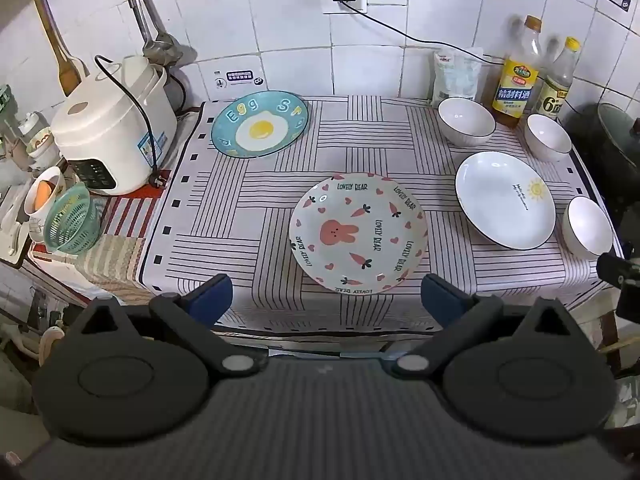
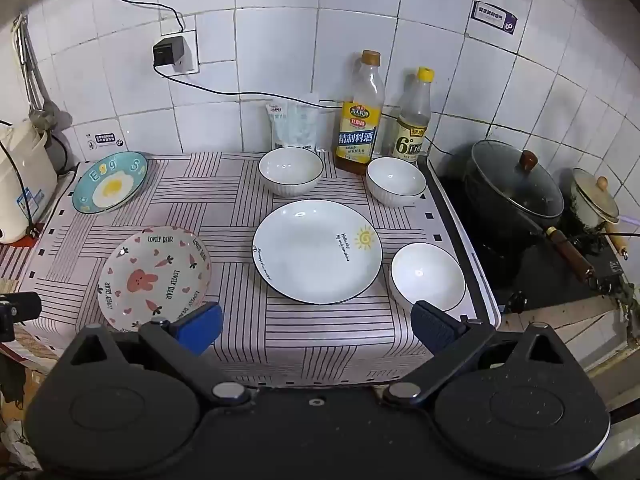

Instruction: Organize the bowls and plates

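Note:
A striped cloth (image 1: 248, 208) (image 2: 240, 312) covers the counter. On it lie a pink rabbit plate (image 1: 359, 233) (image 2: 154, 278), a blue fried-egg plate (image 1: 260, 123) (image 2: 110, 187) at the back left, and a white sun plate (image 1: 505, 199) (image 2: 317, 251). Three white bowls stand around the sun plate: one behind it (image 1: 466, 121) (image 2: 290, 170), one at the back right (image 1: 548, 136) (image 2: 396, 180), one at the front right (image 1: 589, 226) (image 2: 428, 276). My left gripper (image 1: 326, 296) hangs open before the rabbit plate. My right gripper (image 2: 316, 326) hangs open before the sun plate, holding nothing.
A white rice cooker (image 1: 114, 136) and a green strainer (image 1: 72, 220) stand left of the cloth. Two bottles (image 2: 360, 120) (image 2: 414, 120) and a bag (image 2: 294, 128) line the tiled wall. A lidded black wok (image 2: 516, 196) and a small white pot (image 2: 592, 200) sit on the stove to the right.

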A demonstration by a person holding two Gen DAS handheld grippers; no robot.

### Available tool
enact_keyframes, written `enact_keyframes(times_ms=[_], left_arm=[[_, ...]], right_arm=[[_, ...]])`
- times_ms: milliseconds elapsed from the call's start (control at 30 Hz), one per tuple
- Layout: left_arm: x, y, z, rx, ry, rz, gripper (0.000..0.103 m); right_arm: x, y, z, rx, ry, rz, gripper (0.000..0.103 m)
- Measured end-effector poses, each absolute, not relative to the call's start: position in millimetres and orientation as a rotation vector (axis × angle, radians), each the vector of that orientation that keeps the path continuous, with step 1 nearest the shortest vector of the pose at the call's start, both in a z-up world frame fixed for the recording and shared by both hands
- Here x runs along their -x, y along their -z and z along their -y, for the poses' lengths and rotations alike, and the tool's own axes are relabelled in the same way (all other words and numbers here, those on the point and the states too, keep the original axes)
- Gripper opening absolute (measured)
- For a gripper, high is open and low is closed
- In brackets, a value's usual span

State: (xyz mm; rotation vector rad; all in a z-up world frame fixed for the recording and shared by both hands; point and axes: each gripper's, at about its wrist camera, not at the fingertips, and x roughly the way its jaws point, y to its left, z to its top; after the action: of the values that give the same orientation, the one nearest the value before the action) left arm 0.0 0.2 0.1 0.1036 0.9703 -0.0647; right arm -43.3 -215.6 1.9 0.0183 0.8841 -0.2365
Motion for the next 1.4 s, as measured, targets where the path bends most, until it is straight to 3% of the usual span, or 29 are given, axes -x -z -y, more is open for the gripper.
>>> enact_keyframes(times_ms=[1400], left_arm=[[3.6, 7.4, 3.0, -0.138, 0.119, -0.941, 0.101]], right_arm=[[44.5, 6.5, 211.7, -0.009, 0.246, -0.895, 0.102]])
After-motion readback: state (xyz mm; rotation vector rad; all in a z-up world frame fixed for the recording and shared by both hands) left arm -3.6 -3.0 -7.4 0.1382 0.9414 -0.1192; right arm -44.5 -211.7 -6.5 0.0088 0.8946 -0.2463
